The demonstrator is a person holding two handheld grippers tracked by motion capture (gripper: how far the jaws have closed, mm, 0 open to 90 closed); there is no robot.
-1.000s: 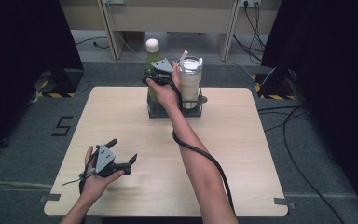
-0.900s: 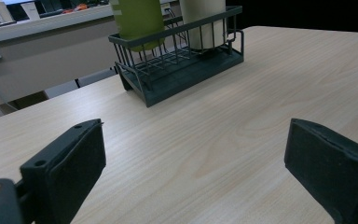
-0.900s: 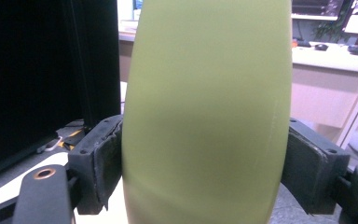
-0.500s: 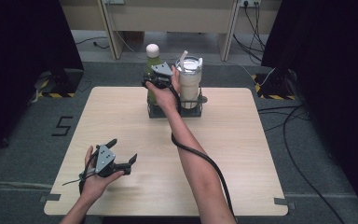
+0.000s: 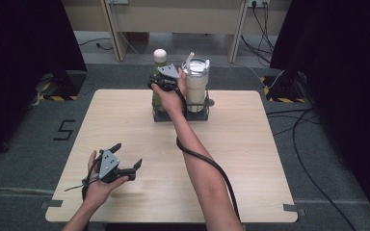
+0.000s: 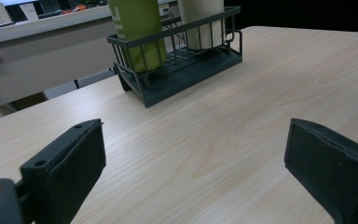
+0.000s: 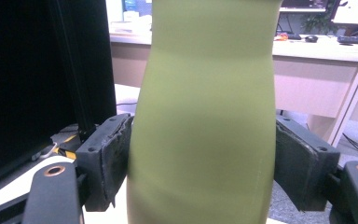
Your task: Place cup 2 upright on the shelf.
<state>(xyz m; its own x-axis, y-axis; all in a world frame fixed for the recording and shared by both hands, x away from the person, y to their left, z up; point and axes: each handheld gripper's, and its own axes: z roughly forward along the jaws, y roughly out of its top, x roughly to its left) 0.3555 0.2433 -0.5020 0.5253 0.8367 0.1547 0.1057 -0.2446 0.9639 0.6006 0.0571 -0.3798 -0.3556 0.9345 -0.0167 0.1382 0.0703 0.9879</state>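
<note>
Clamping the green bottle (image 7: 205,116), the right gripper (image 5: 166,82) crowds a tumbler (image 5: 195,86) sharing the rack (image 5: 197,115).

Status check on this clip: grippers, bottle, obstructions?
Right gripper shut on green bottle, bottle standing in wire rack. Left gripper open, idle. Tumbler close beside.

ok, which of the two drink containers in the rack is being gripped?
The green bottle with the white cap, clamped by the right tongs; the steel tumbler beside it stands untouched.

Steel tumbler (image 5: 195,85) in wire rack (image 5: 198,114), wooden table (image 5: 270,159)
</note>
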